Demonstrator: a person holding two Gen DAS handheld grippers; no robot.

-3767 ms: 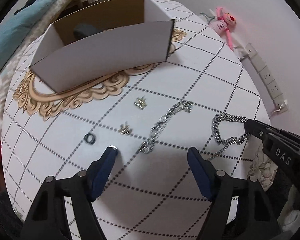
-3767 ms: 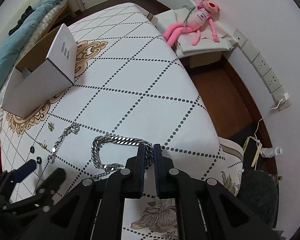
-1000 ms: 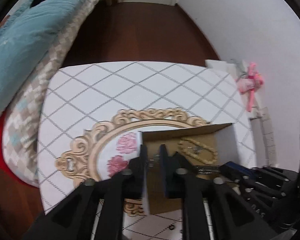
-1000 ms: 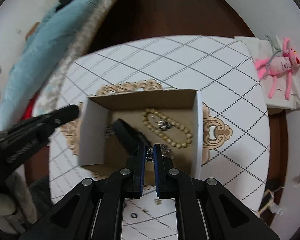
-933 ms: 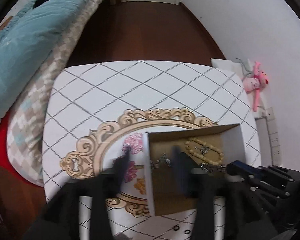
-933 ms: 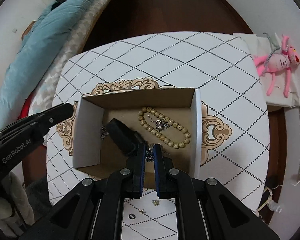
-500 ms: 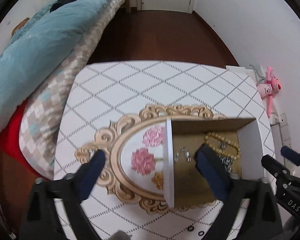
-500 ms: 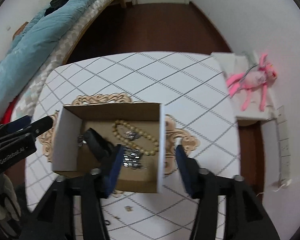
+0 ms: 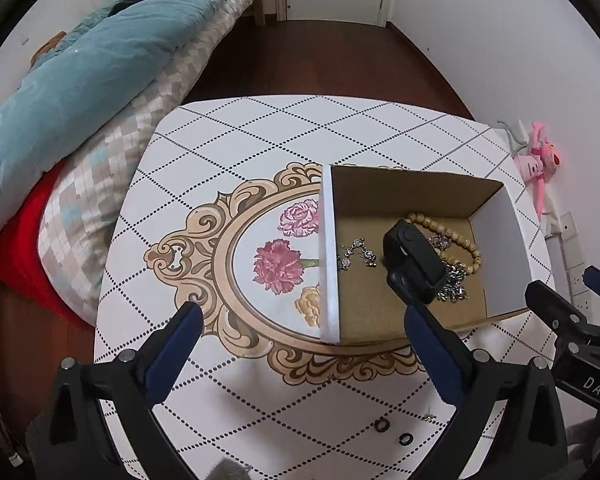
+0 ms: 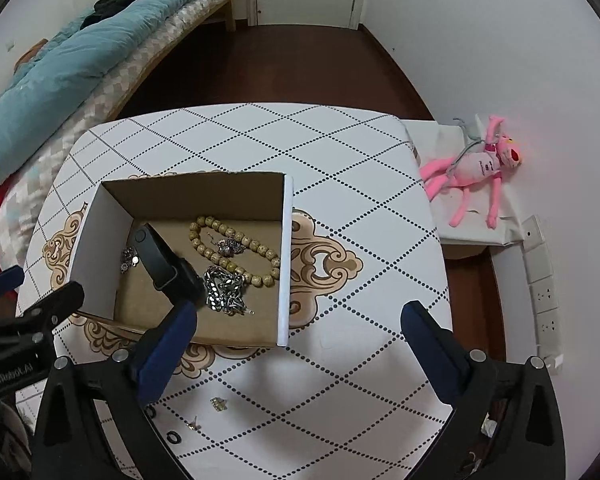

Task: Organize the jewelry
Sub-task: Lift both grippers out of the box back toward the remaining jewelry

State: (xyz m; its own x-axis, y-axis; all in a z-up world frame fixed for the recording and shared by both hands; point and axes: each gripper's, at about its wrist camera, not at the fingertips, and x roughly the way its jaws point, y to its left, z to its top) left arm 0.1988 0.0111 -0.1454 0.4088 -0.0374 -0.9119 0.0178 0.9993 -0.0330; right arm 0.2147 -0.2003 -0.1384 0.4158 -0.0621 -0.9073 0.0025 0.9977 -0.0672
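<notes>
Both grippers, left (image 9: 300, 328) and right (image 10: 298, 326), opening wide, nothing between jaws. Chain (image 10: 224, 290), beads (image 10: 236, 252) inside box (image 10: 286, 264). Earrings (image 10: 219, 403) outside on table (image 10: 340, 360).

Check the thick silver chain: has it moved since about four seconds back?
Yes. The silver chain was on the tablecloth outside the box; now it lies heaped inside, beside the bead bracelet.

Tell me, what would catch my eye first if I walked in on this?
Probably the open cardboard box in the middle of the patterned table, holding a bead bracelet, a heap of silver chain and a black band. Then the pink plush toy lying off to the right by the wall.
</notes>
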